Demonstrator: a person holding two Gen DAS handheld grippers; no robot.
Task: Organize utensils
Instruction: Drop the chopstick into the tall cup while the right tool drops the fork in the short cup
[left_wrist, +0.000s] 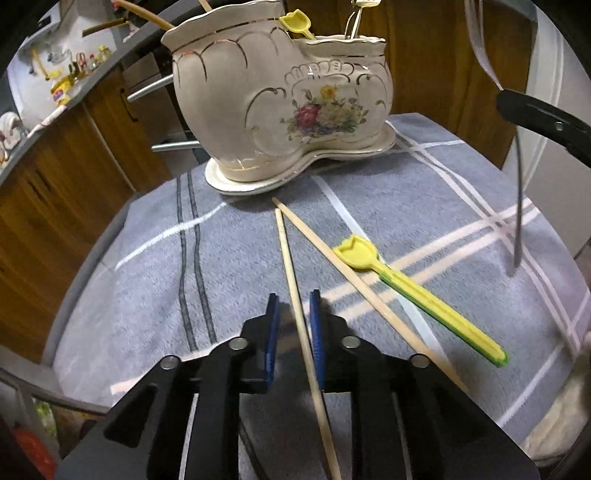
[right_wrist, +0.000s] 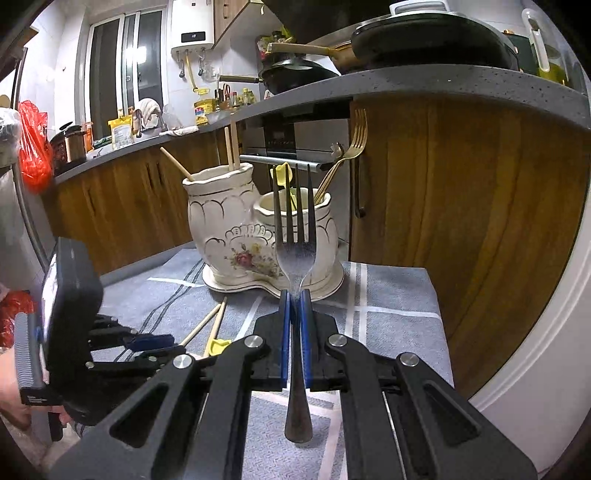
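Note:
A cream floral ceramic holder (left_wrist: 280, 99) with two compartments stands at the back of the table; it also shows in the right wrist view (right_wrist: 258, 236). Two wooden chopsticks (left_wrist: 291, 280) and a yellow plastic spoon (left_wrist: 417, 295) lie on the grey cloth. My left gripper (left_wrist: 293, 299) is open low over the cloth, its blue pads (left_wrist: 272, 332) either side of one chopstick. My right gripper (right_wrist: 294, 295) is shut on a steel fork (right_wrist: 295, 243), held upright above the table in front of the holder. The holder contains chopsticks, a yellow spoon and a gold fork (right_wrist: 354, 144).
The grey checked cloth (left_wrist: 147, 266) covers a small table. Wooden kitchen cabinets (right_wrist: 461, 221) and an oven with a bar handle (right_wrist: 280, 158) stand close behind the holder. A countertop (right_wrist: 443, 81) with pans is above. The left gripper body (right_wrist: 74, 317) shows at left.

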